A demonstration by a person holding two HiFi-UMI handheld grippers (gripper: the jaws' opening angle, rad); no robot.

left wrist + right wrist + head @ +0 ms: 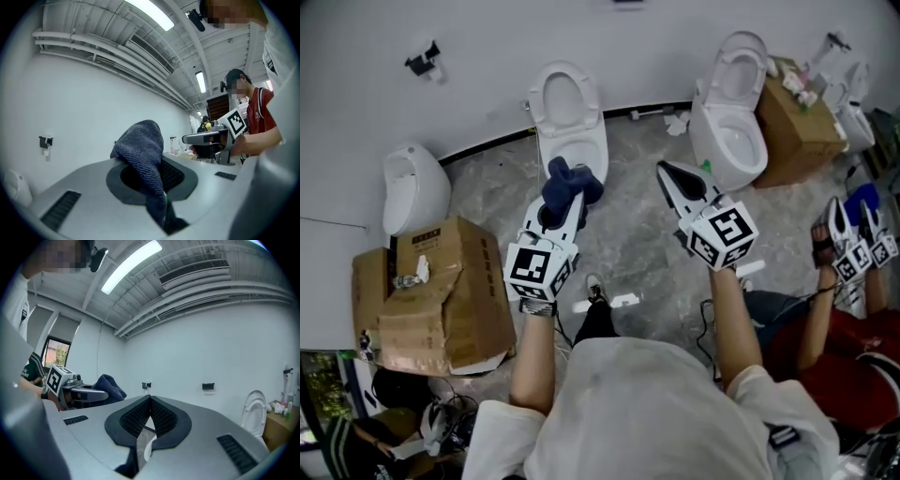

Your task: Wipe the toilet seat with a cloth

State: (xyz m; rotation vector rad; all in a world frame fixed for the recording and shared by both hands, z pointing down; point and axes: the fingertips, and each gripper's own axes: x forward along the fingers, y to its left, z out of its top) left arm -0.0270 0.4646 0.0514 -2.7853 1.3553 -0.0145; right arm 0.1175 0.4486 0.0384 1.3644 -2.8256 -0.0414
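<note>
From my end, the left gripper (565,204) points level, its jaws clamped on the dark blue cloth (572,183). A bunched fold of the cloth stands up above the jaws and a tail hangs down between them. The right gripper (667,176) is held level beside it, well apart, with its jaws pressed together and nothing between them. Both are held over the grey marbled floor (628,234). Just ahead of the cloth stands the white toilet (581,141). Its oval toilet seat (563,97) lies toward the wall, and the cloth sits at the toilet's front edge, short of the seat; I can't tell whether it touches the porcelain. To the left a cardboard box (441,281) sits on the floor. Farther right a second toilet (729,127) stands against the white wall (487,37), and another person (825,328) at the right edge holds grippers too.
</note>
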